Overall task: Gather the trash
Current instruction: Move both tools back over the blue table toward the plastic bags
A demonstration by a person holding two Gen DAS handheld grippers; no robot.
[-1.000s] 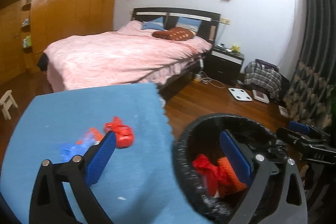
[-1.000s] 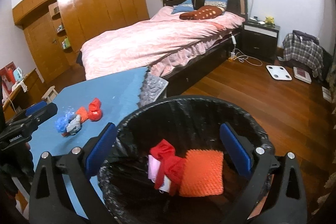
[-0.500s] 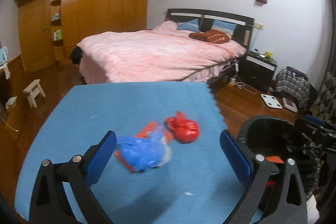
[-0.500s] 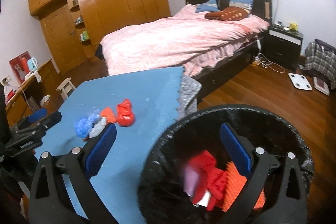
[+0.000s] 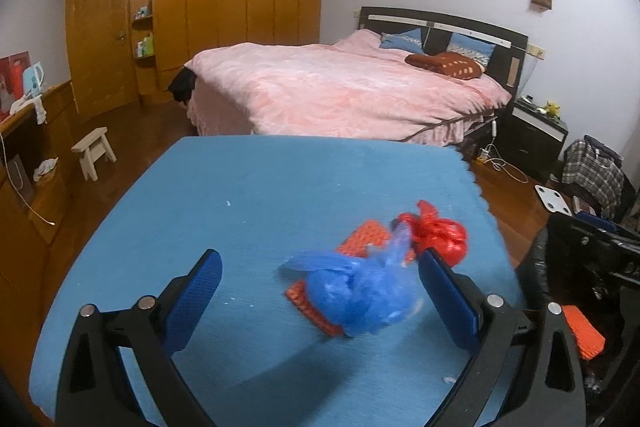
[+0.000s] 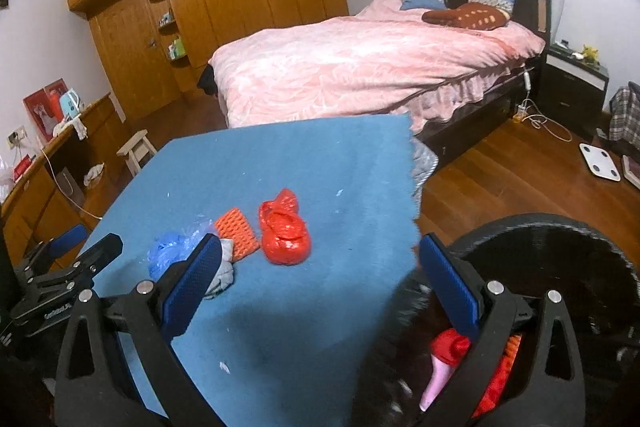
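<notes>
A blue plastic bag (image 5: pixel 360 291) lies on the blue table (image 5: pixel 260 195), over orange foam netting (image 5: pixel 362 239), with a red plastic bag (image 5: pixel 440 233) just behind. My left gripper (image 5: pixel 320 287) is open, its jaws either side of the blue bag. In the right wrist view the blue bag (image 6: pixel 168 253), orange netting (image 6: pixel 236 233) and red bag (image 6: pixel 284 231) lie ahead on the table (image 6: pixel 320 167). My right gripper (image 6: pixel 320 271) is open and empty, over the table's right edge. The black-lined trash bin (image 6: pixel 560 239) at lower right holds red and orange trash. The left gripper (image 6: pixel 60 275) shows at the left.
A pink bed (image 5: pixel 340 91) stands behind the table. A small wooden stool (image 5: pixel 94 151) and a wooden cabinet (image 5: pixel 24 163) are on the left. A nightstand (image 5: pixel 536 135) and a white scale (image 5: pixel 554 199) are on the right. The bin (image 5: pixel 580 287) is beside the table's right edge.
Both grippers swung left from over the bin toward the table. My left gripper moved in close, so the blue bag now sits between its open jaws.
</notes>
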